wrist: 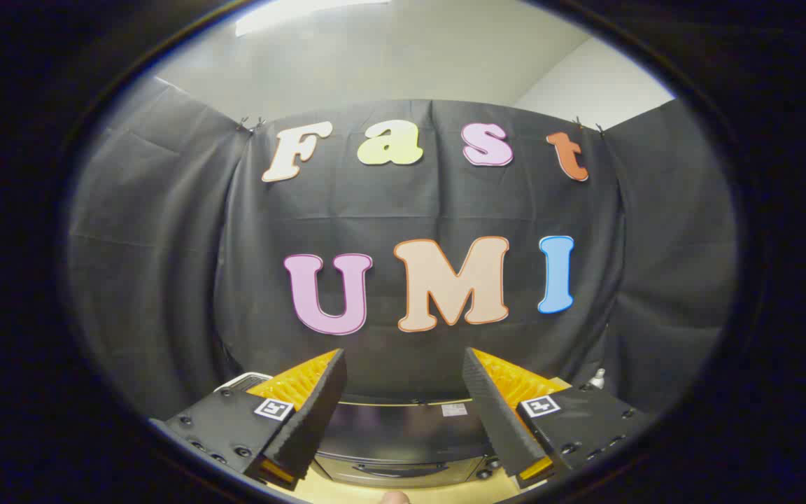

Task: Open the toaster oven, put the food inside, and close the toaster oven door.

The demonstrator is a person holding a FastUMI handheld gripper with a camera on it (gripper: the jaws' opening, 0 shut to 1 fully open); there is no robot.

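Two fingers of my tool [403, 392] stand wide apart with nothing held between them, raised above a toaster oven [403, 437] in the booth. From my remote seat I see the oven sitting just ahead of and below the fingertips, framed in the gap between them, its dark top facing up and its front showing a long handle [394, 467] across the door, which looks shut. A small pale sticker [453, 409] lies on the oven's top toward the right finger. The oven rests on a light wooden surface [347, 493], a strip of which shows beneath it, nearest me. Beyond the oven hangs the black cloth wall [165, 280], draped in folds on all sides of the tool. Past the left finger, a pale rounded object [242, 380] peeks out; I cannot tell what it is. Past the right finger, a small white bottle top [597, 378] stands against the cloth.
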